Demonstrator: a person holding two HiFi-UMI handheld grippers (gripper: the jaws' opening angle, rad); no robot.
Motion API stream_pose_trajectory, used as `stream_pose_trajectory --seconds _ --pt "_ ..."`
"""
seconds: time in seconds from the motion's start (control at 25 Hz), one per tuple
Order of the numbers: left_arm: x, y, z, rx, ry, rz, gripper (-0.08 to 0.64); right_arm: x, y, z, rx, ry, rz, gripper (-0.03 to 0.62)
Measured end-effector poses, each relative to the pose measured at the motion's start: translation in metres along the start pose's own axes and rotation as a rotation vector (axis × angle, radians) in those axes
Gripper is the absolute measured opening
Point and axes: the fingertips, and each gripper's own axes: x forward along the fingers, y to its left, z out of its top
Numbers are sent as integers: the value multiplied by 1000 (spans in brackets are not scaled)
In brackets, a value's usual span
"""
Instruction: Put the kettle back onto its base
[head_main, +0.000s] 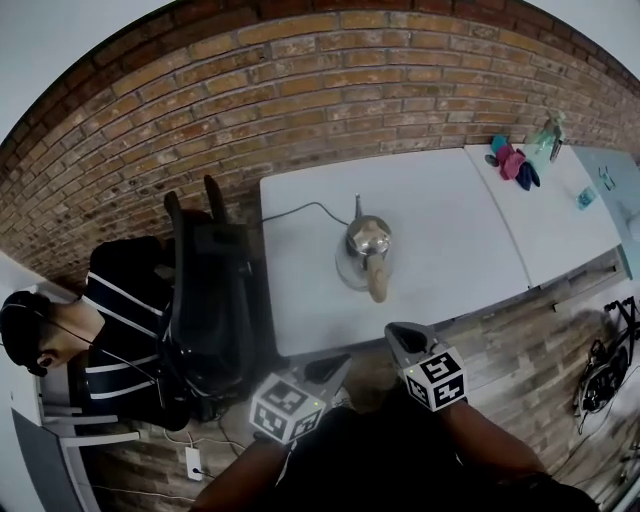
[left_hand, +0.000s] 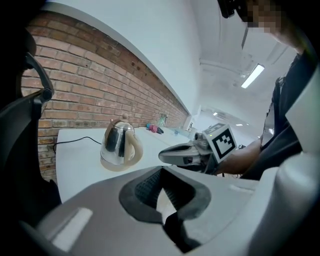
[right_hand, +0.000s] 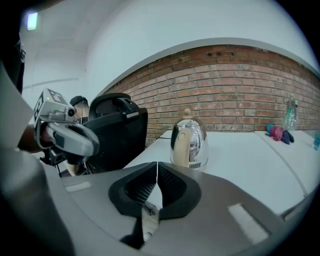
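A: Start closest in. What are the two claws doing?

B: The left gripper (left_hand: 161, 172) is clenched, its pad tips meeting with nothing in them. The right gripper (right_hand: 157, 166) is the same: its jaws are pressed together along a thin seam, and it is empty. Both are held low in front of the person, side by side but apart. They point towards the white table (head_main: 440, 200) and stop short of its near edge.

A: And the kettle?

B: The kettle (head_main: 366, 238) is near the middle of that table, well apart from both grippers. It sits on its base (head_main: 343, 272), a pale round disc showing beneath it.

A: Which way does it face?

B: It stands upright, with its long axis vertical. Its cream handle (head_main: 376, 282) points at the near edge, towards the grippers. The spout is on the opposite side, towards the brick wall (head_main: 250, 90).

A: Anything attached?

B: A dark cord (head_main: 300, 208) runs from the base across the tabletop to the table's left edge, near the back.

A: Further out?

B: Left of the table is a black office chair (head_main: 215, 290), and past it a seated person in a striped top (head_main: 115, 320). On the right, a second white table (head_main: 560, 220) stands just beside the first. At its far end are pink and teal items (head_main: 512, 162) next to a clear bottle (head_main: 548, 138), close to the wall.
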Motion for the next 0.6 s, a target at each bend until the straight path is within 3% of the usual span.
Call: stream_pose_trajectory --seconds 0.28,0.6 --pt "-7 -14 11 13 -38 21 2 -35 6 5 15 -30 31 28" --pt "-5 -37 16 -20 -101 152 2 -92 9 14 -63 -72 143 26"
